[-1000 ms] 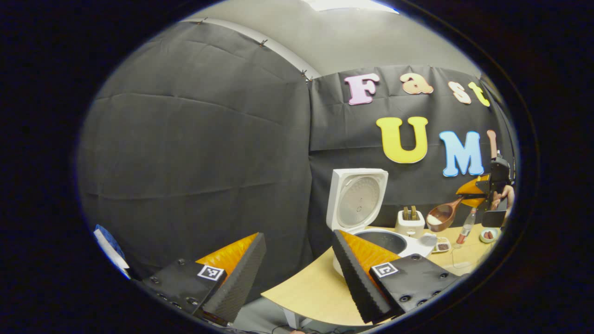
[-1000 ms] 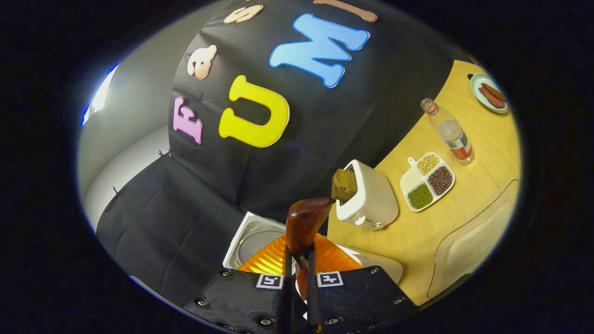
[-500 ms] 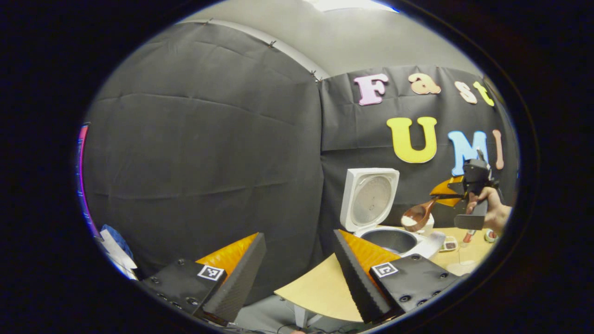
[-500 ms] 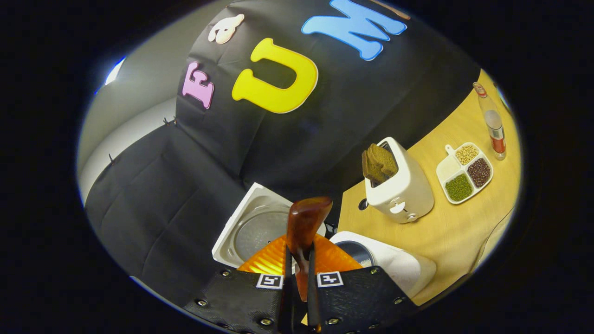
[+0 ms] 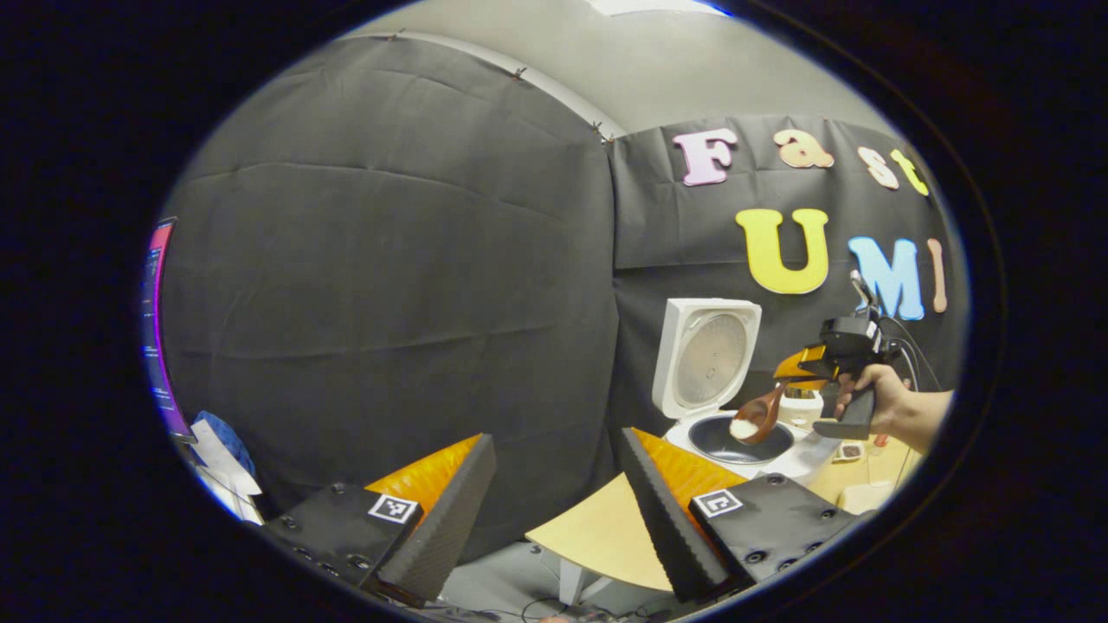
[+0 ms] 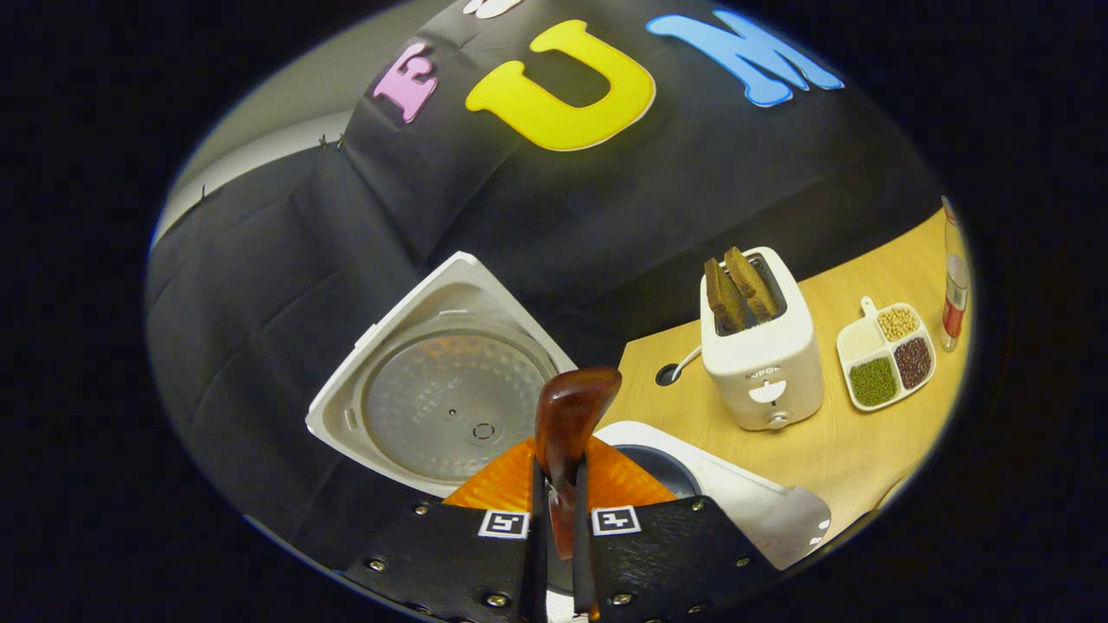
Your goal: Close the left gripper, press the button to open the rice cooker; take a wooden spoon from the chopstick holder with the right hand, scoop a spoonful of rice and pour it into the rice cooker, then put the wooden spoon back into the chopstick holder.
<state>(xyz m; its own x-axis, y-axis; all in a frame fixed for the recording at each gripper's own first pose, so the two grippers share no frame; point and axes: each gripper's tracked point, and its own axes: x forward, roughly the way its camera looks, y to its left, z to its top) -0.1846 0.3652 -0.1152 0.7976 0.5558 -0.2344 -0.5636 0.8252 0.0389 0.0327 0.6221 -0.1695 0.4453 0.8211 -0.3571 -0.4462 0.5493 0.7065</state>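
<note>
We see the right hand-held gripper (image 6: pixel 554 519) clamped on a glossy brown wooden spoon (image 5: pixel 759 416), white rice in its bowl, above the open white rice cooker (image 5: pixel 718 407), left hand-held gripper (image 5: pixel 554 510) spread wide, empty.

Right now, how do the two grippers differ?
The left gripper is open and empty; the right gripper is shut on the wooden spoon. The left gripper hangs back off the table; the right one is over the open rice cooker. Both have orange-and-black fingers.

Wooden spoon (image 5: pixel 760 415) holding rice above open rice cooker (image 5: pixel 736 437).
</note>
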